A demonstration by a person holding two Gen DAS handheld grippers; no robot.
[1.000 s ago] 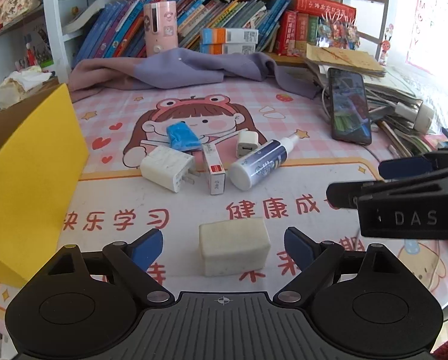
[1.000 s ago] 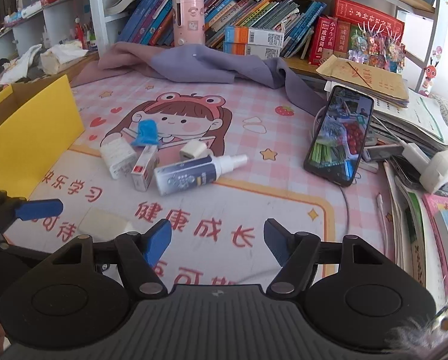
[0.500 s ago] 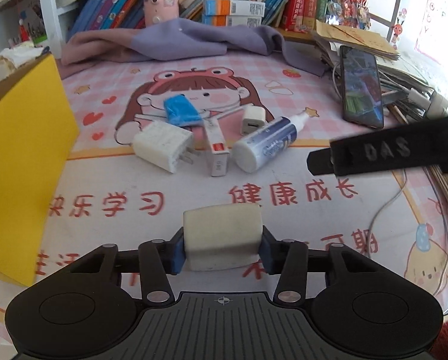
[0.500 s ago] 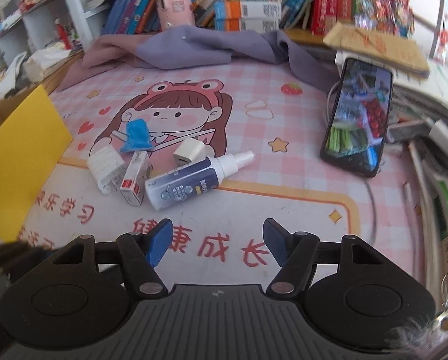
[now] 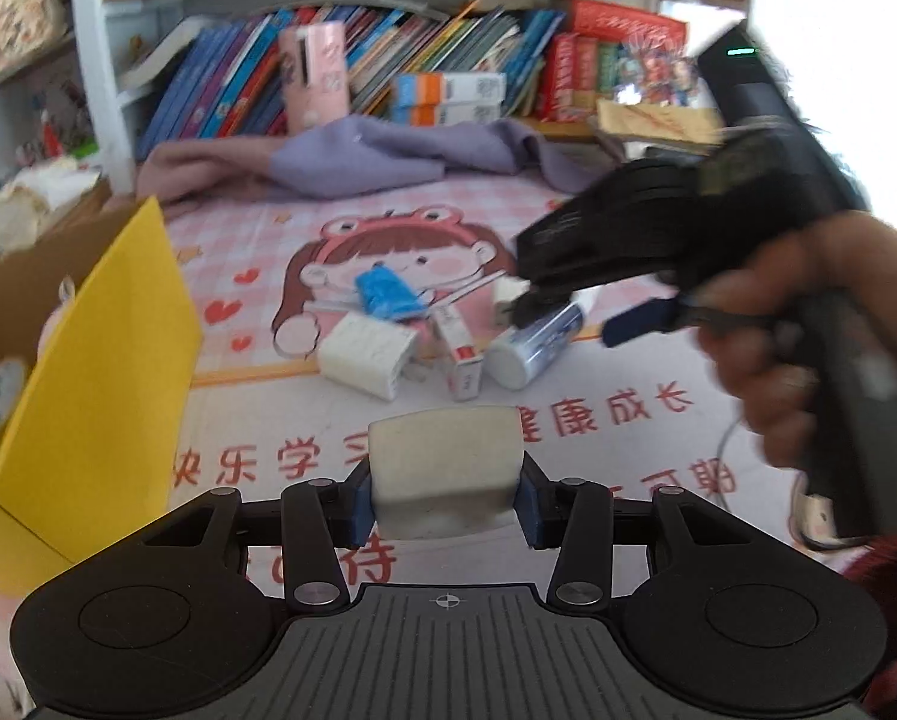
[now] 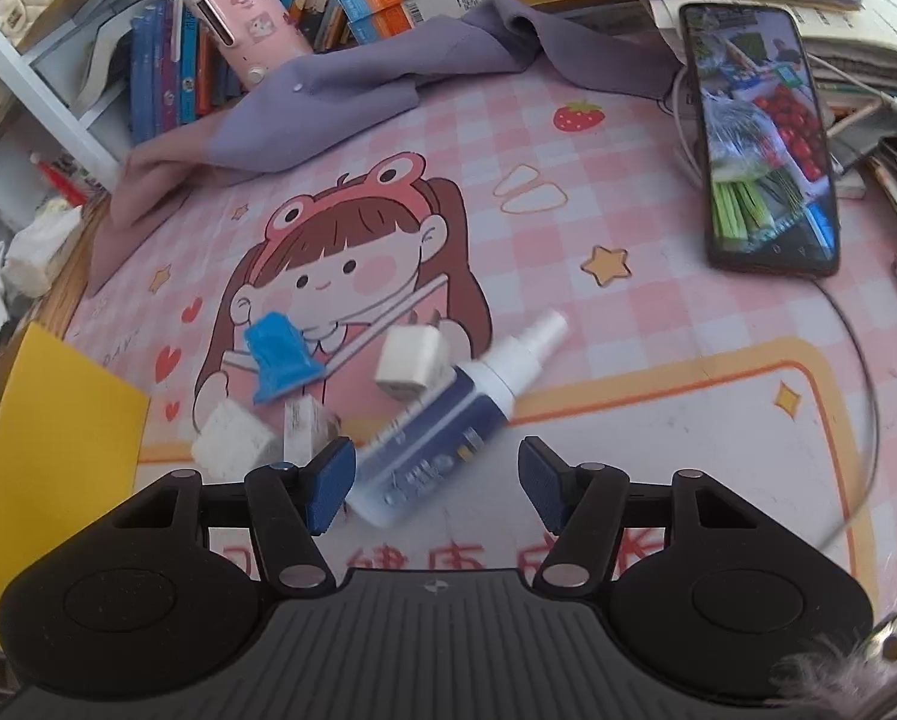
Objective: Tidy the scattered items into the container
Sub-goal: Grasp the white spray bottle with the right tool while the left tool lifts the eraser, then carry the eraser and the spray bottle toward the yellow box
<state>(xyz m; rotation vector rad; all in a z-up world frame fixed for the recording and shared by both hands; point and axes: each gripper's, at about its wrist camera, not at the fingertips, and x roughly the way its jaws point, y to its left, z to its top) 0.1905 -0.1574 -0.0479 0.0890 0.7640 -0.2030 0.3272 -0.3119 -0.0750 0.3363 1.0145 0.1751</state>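
The yellow-flapped cardboard box (image 5: 97,360) stands open at the left edge of the desk (image 6: 658,372), which wears a pink checked cartoon mat. The left gripper (image 5: 445,495) has its jaws clamped on a cream, rounded-corner block (image 5: 445,468), lifted just above the mat near the box. The right gripper (image 6: 430,480) holds its jaws spread wide around the base of a navy spray bottle (image 6: 448,420) with a white nozzle, lying on its side. Beside it lie a large white charger (image 6: 232,441), a small white plug (image 6: 412,360) and a crumpled blue packet (image 6: 280,354).

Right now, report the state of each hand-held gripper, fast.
Left hand-held gripper: closed on the cream block.
Right hand-held gripper: open, holding nothing, with the spray bottle between its fingers.
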